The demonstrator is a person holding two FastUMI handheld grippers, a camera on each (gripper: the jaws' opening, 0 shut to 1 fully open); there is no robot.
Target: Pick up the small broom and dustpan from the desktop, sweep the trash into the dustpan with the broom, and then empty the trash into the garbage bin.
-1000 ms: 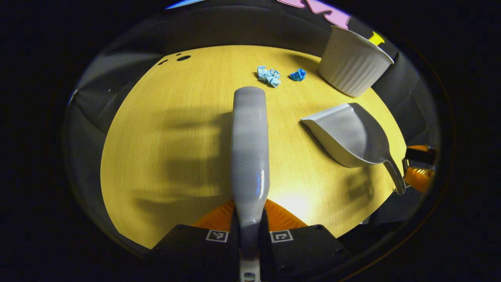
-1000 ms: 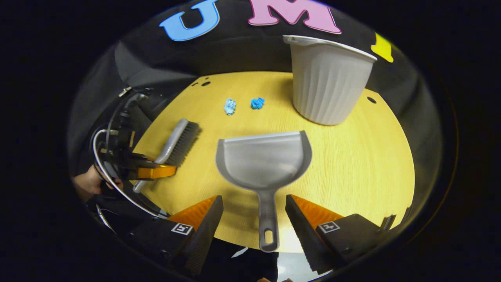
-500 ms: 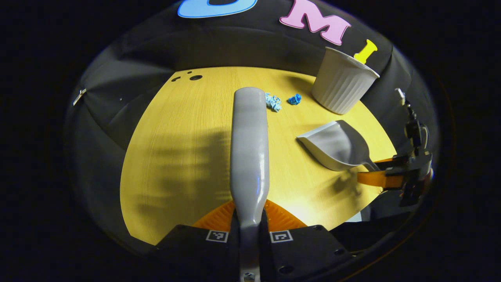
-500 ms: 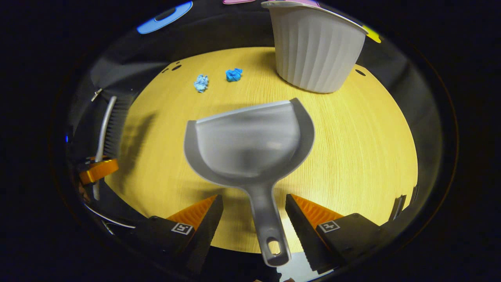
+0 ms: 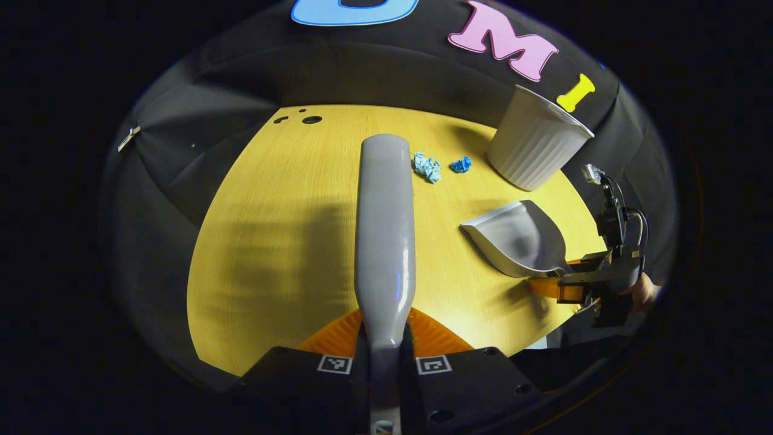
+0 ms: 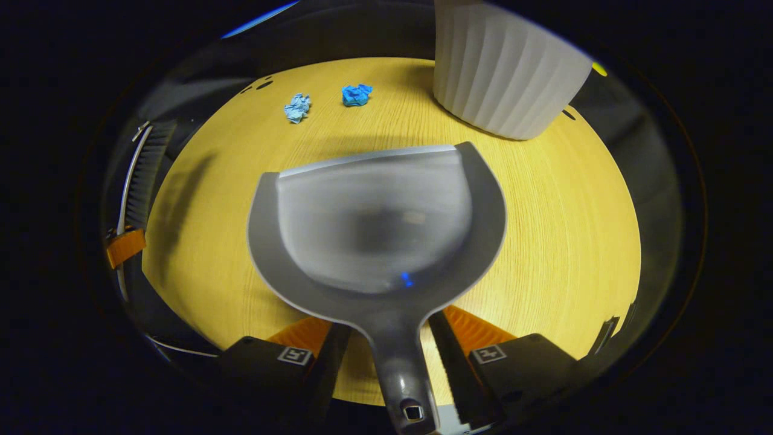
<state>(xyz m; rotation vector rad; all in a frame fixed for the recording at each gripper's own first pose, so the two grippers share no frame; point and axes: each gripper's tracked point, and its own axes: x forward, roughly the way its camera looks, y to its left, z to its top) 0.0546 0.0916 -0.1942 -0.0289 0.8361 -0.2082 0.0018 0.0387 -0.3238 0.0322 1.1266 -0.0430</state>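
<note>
The grey broom (image 5: 385, 229) runs up the middle of the left gripper view, and my left gripper (image 5: 385, 320) is shut on its handle, above the yellow table (image 5: 278, 241). The grey dustpan (image 6: 374, 223) lies on the table. Its handle (image 6: 401, 368) passes between the fingers of my right gripper (image 6: 389, 320), which stands open, with table showing between the left finger and the handle. Two crumpled scraps, pale blue (image 6: 297, 107) and bright blue (image 6: 356, 95), lie at the far side. In the left gripper view the dustpan (image 5: 516, 238) and right gripper (image 5: 570, 284) are at the right.
The white ribbed bin (image 6: 504, 84) stands upright at the table's far right, just beyond the dustpan's lip. The broom's bristles (image 6: 145, 175) and an orange finger (image 6: 125, 248) show at the left edge of the right gripper view. A hand (image 5: 643, 293) holds the right gripper.
My right gripper has moved forward over the dustpan's handle and its fingers have drawn inward. The left gripper, still holding the broom, has risen and pulled back a little.
</note>
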